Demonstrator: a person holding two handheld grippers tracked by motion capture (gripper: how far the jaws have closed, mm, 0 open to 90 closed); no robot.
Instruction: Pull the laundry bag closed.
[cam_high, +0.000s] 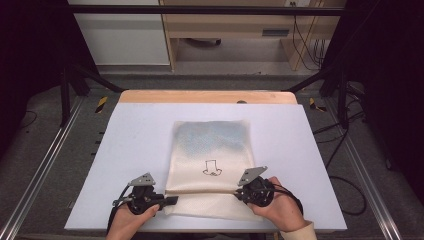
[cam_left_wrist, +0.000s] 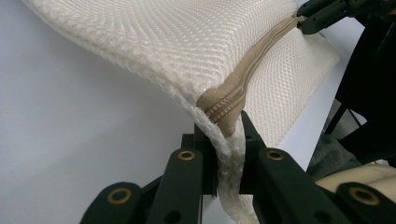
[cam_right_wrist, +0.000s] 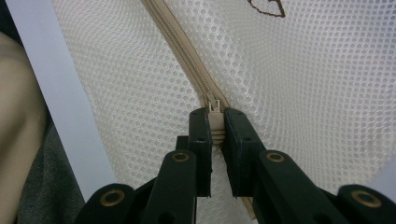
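A cream mesh bag (cam_high: 210, 145) lies flat on the white table (cam_high: 130, 150), with a tan zipper (cam_high: 200, 193) running across its near end. My left gripper (cam_high: 172, 200) is shut on the bag's near left corner, at the zipper's end. In the left gripper view, the jaws of that gripper (cam_left_wrist: 224, 128) pinch the mesh edge beside the zipper tape (cam_left_wrist: 243, 79), and the corner is lifted. My right gripper (cam_high: 239, 193) is at the zipper's right end. In the right gripper view, that gripper (cam_right_wrist: 215, 114) is shut on the zipper pull (cam_right_wrist: 215, 123), with the zipper (cam_right_wrist: 187, 51) closed ahead of it.
A small brown drawing (cam_high: 211, 168) marks the bag's middle. The table's wooden far edge (cam_high: 207, 96) is bordered by black frame posts and floor rails. The right gripper (cam_left_wrist: 308, 18) appears at the top right of the left gripper view.
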